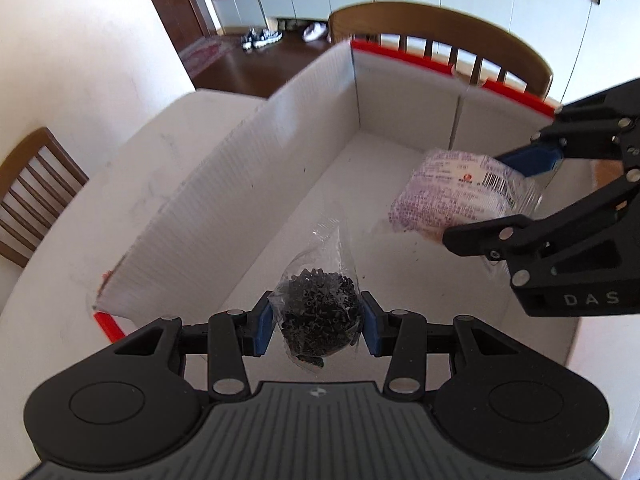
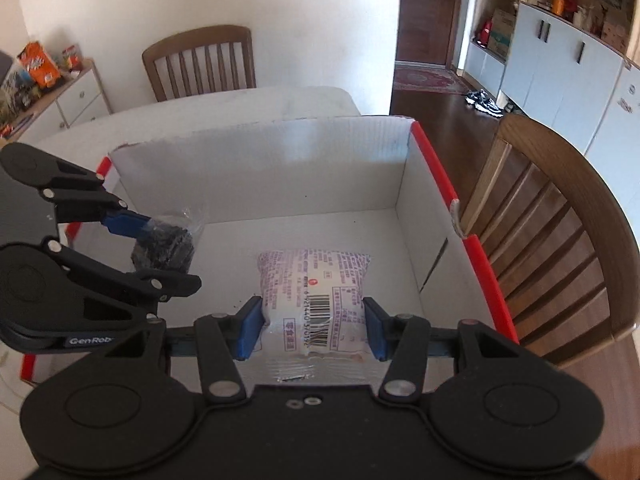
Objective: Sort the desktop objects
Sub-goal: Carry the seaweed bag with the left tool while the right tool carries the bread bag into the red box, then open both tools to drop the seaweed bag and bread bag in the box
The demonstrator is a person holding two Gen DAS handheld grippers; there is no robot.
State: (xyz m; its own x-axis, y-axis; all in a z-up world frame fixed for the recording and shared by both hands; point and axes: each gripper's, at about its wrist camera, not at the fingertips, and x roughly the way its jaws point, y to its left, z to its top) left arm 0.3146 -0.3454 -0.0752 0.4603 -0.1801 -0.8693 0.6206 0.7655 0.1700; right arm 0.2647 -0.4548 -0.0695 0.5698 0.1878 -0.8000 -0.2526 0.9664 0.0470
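Observation:
My left gripper (image 1: 318, 324) is shut on a clear bag of small black parts (image 1: 318, 316), held over the floor of a white cardboard box with red edges (image 1: 224, 196). To its right, my right gripper (image 1: 516, 200) holds a pink-and-white printed snack packet (image 1: 452, 196) with a barcode. In the right wrist view the right gripper (image 2: 314, 328) is shut on that snack packet (image 2: 314, 288), its blue pads pressing both sides, above the box (image 2: 280, 168). The left gripper (image 2: 160, 252) with the black bag (image 2: 166, 246) shows at the left.
The box stands on a white table (image 1: 100, 184). Wooden chairs stand at the table: one behind the box (image 1: 440, 32), one at the left (image 1: 28, 192). In the right wrist view a chair (image 2: 560, 220) is close to the box's right side and a cabinet (image 2: 72, 96) stands far left.

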